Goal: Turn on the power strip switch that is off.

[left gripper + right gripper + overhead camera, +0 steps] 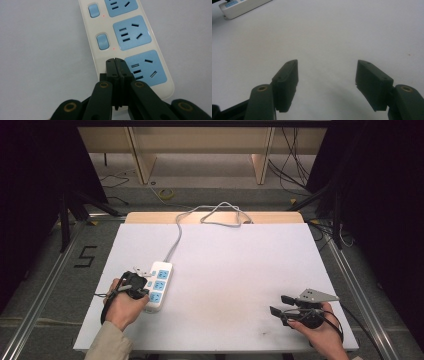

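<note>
The white power strip [157, 285] lies left of centre in the high view on the pale tabletop [235, 270], its grey cord [176, 236] running to the upper edge. The left tool [115, 61] is clenched, its tips pressing the strip beside the nearest blue socket [146, 67], below two blue switches [102, 41]. The right tool [325, 75], at lower right in the high view, is released, jaws wide apart over bare tabletop.

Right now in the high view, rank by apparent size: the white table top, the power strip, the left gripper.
1. White table top, by far the largest.
2. Power strip.
3. Left gripper, smallest; partly hidden by the hand, so its margin below the strip is unsure.
</note>
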The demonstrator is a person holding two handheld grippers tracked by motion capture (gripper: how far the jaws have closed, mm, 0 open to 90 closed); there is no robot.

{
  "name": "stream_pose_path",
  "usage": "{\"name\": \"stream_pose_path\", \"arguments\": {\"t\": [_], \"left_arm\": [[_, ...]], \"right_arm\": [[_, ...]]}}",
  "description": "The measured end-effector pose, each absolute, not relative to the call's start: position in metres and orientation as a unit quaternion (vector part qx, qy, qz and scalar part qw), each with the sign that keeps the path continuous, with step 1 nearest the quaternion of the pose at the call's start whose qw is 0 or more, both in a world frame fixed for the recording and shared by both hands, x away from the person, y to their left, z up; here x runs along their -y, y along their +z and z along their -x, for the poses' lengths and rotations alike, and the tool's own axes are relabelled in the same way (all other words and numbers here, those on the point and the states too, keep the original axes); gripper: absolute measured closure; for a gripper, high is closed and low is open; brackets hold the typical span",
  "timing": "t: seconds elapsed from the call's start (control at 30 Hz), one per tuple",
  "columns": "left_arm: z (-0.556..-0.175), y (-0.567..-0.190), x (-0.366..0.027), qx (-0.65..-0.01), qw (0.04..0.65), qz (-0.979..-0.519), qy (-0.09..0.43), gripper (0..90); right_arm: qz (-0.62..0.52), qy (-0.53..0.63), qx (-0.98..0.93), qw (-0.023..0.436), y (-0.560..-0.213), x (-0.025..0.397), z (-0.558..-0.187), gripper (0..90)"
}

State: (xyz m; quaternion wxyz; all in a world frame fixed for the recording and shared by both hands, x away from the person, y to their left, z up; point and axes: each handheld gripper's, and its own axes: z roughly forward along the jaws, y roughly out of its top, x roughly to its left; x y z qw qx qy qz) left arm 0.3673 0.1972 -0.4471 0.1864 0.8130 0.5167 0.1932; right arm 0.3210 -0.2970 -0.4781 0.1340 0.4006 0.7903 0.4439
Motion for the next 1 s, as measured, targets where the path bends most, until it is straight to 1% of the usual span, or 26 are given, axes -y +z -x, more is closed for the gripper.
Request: {"name": "stream_pose_path", "arguments": {"t": [1.0], "left_arm": [[-0.3677,-0.4482,-0.1969,-0.513,0.185,-0.816,0.192,90.0]], "right_arm": [[-0.4,0.443,-0.791,0.134,-0.4782,0.2964,-0.3207,35.6]]}}
